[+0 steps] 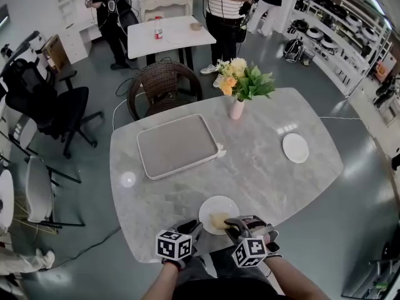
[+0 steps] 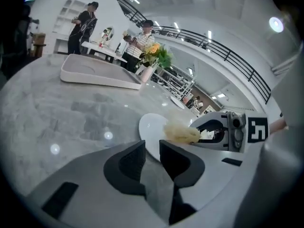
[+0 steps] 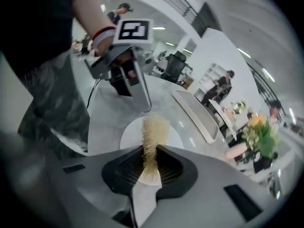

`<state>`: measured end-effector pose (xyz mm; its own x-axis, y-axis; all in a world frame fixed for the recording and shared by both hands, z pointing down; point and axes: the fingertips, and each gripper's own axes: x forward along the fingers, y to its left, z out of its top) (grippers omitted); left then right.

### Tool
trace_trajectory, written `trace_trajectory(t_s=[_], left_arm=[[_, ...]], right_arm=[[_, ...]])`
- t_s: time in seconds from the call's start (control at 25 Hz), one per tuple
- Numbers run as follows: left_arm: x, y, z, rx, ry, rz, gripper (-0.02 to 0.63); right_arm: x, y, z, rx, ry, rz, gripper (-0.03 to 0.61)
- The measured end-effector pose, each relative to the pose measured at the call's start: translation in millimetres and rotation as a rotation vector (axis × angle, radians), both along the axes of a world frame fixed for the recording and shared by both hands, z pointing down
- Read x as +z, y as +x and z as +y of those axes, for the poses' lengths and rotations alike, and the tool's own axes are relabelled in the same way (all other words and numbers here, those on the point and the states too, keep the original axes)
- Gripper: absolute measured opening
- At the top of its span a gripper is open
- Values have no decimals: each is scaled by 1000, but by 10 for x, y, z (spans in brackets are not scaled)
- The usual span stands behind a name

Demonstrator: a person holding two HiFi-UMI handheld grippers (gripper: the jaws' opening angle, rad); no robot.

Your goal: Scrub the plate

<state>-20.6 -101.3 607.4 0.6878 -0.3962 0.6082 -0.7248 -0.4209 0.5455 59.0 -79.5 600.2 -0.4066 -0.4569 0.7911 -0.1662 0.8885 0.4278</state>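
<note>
The plate [image 1: 218,210] lay flat near the front edge of the worktop [image 1: 262,167], just before the person. The right gripper [image 3: 151,152] was clamped on a pale fibrous scrubber [image 3: 153,134] that reached out over the plate. The left gripper [image 2: 152,152] stood with its jaws slightly apart, the plate's near rim at the mouth of the gap and nothing pinched. With the plate unheld so close to the edge, a firm scrubbing stroke would likely skate it sideways or off. A clumsy bite on the rim could also tip it.
</note>
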Motion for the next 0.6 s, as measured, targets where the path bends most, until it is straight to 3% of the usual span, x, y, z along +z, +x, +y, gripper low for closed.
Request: trace_trajectory(t_s=[0.16, 0.32, 0.44, 0.6], left_arm=[[101, 44, -61, 3, -59, -8, 92], [189, 104, -10, 19, -118, -43, 91], [231, 121, -6, 11, -171, -48, 81], [242, 109, 0, 0, -205, -25, 78]], right_arm=[[112, 5, -58, -238, 127, 181, 61], [211, -37, 38, -402, 158, 274, 61], [225, -106, 27, -479, 172, 298, 61], [268, -181, -122, -496, 185, 320, 61]])
